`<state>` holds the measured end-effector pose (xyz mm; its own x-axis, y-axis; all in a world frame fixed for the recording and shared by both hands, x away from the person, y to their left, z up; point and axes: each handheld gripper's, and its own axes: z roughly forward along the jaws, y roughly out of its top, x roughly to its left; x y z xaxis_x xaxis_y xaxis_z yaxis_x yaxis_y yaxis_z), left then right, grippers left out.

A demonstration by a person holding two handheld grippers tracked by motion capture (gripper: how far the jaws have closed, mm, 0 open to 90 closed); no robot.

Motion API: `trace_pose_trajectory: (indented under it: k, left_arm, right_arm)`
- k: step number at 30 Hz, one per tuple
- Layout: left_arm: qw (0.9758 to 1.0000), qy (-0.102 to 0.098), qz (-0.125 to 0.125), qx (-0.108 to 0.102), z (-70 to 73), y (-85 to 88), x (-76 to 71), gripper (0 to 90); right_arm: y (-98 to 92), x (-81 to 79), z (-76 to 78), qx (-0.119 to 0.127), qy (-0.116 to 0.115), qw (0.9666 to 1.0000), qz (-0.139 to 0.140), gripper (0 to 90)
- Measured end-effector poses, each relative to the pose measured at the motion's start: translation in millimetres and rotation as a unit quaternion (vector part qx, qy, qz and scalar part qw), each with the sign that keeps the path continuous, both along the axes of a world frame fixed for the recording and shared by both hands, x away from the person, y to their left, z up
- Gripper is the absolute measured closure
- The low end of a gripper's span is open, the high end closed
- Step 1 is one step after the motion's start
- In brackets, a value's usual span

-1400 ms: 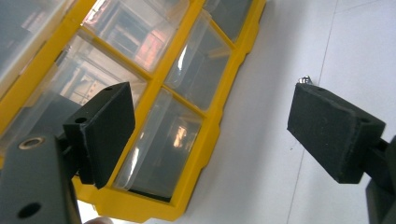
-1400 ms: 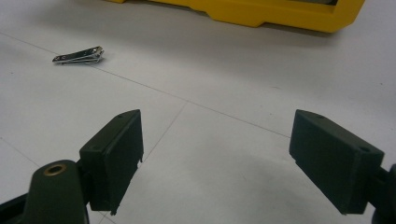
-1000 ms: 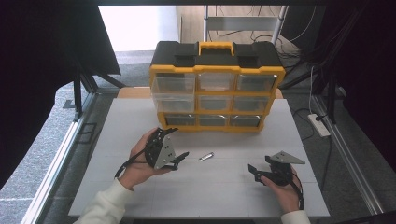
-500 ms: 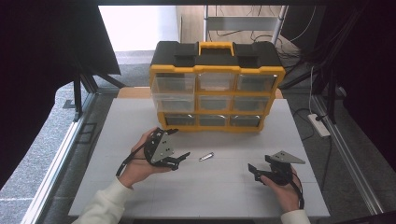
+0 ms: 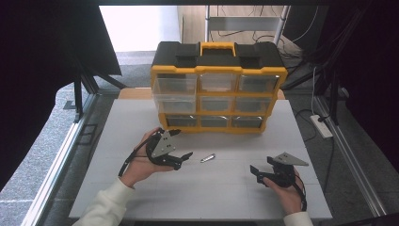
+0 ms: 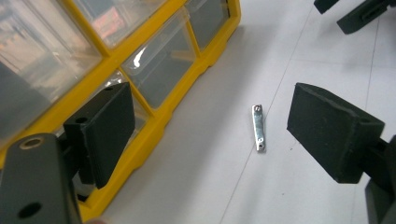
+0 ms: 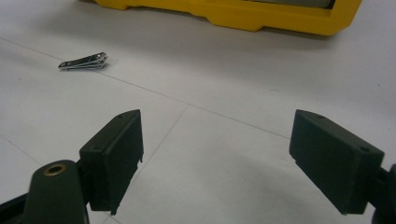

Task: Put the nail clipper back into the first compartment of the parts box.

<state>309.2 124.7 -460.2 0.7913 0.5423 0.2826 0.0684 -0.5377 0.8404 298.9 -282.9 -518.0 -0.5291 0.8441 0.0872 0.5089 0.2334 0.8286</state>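
While a white table (image 5: pixel 141 197) is seen from above, a small metal nail clipper (image 5: pixel 207 158) is shown lying flat on it, just in front of a yellow and black drawer cabinet (image 5: pixel 219 84). The left gripper (image 5: pixel 181 157) is held just beside the clipper, on its left as seen from above, with the jaws spread wide and nothing between them; the clipper is not touched. The right gripper (image 5: pixel 258 171) is held well apart from the clipper, nearer the table's front edge, its jaws also spread wide and empty.

From the left gripper view, the clipper (image 6: pixel 258 127) is seen on the table ahead of the two black pads (image 6: pixel 334 130), framed between them, with the cabinet's clear drawers (image 6: pixel 159 70) close on one side. From the right gripper view, the clipper (image 7: pixel 84 61) is seen from the side, farther off and to the upper left, before the cabinet's yellow base (image 7: pixel 243 16); its folded lever can be made out there, which is not clear from above.

No writing or brand can be read on the clipper or the cabinet.
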Motion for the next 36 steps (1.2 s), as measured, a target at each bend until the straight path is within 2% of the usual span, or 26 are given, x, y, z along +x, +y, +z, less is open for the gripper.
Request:
trace_pose_trajectory:
  k: [2, 6, 13, 23, 36]
  left_arm:
    - [1.0, -0.002, 0.004, 0.009, 0.0, -0.7, 0.6, 15.6]
    - [0.9999, 0.013, 0.0, 0.005, 0.4, -3.4, 3.1, 15.5]
    - [0.9998, 0.019, 0.0, 0.002, 4.0, -7.0, 11.3, 15.6]
    - [0.9985, 0.053, -0.009, -0.005, 1.3, -20.4, 27.2, 16.1]
    - [0.9965, 0.08, -0.015, 0.018, -8.8, -36.8, 40.5, 16.9]
  right_arm:
    - [1.4, -1.3, 1.5, -0.001, -0.001, 1.0, 0.0, 17.6]
    - [3.3, -3.1, 4.1, 0.0, -0.006, 1.0, 0.002, 17.5]
    - [1.7, -3.0, 3.0, 0.0, -0.004, 1.0, -0.001, 17.5]
    - [-1.0, -5.0, 3.1, 0.0, -0.005, 1.0, -0.003, 17.5]
    - [0.2, -3.4, 2.2, -0.002, -0.003, 1.0, -0.001, 17.5]
